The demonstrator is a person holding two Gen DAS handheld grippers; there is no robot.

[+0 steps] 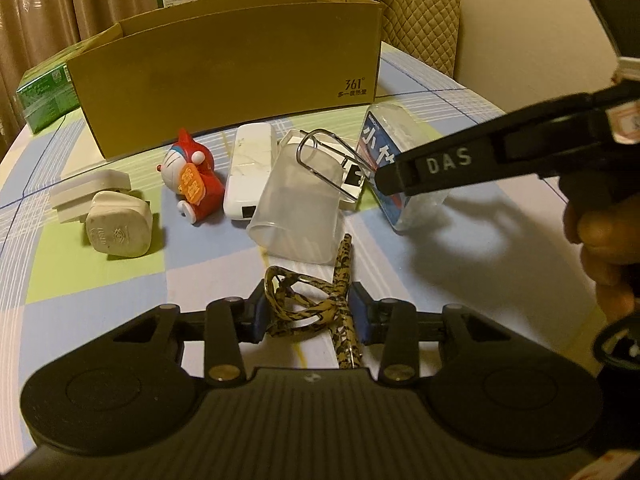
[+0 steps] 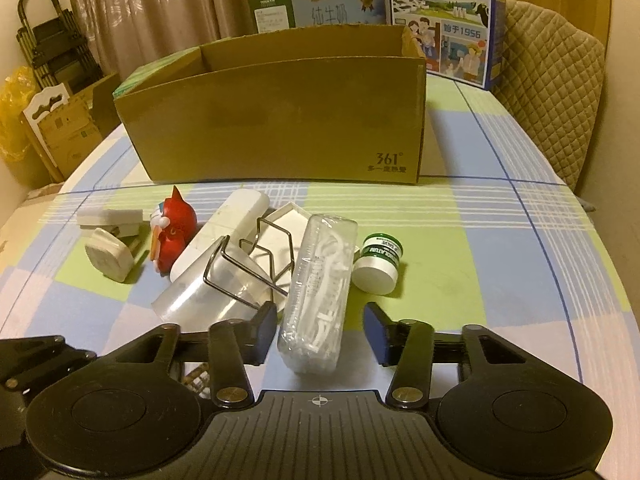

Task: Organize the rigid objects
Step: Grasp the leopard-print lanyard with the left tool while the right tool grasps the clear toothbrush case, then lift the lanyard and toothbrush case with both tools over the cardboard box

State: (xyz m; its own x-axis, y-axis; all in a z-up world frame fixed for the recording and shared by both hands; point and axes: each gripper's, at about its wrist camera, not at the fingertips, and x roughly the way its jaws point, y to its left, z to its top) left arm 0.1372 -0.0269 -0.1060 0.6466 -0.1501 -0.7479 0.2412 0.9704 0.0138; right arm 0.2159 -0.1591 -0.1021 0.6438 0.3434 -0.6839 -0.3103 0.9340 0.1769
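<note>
We judge the sorting barely begun: our left gripper [image 1: 308,316] is clamped on the leopard-print glasses [image 1: 316,308] at lower centre, our right gripper [image 2: 320,328] straddles the clear floss box [image 2: 320,292] unclamped, and the cardboard box [image 2: 280,120] looks empty, though partly hidden.

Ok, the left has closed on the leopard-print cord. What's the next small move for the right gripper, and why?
Probably close the right gripper on the clear floss-pick case. The case lies lengthwise between its fingers, but a gap shows beside the right one, so nothing is gripped yet. Watch the wire rack, which sits close to the other finger.
</note>
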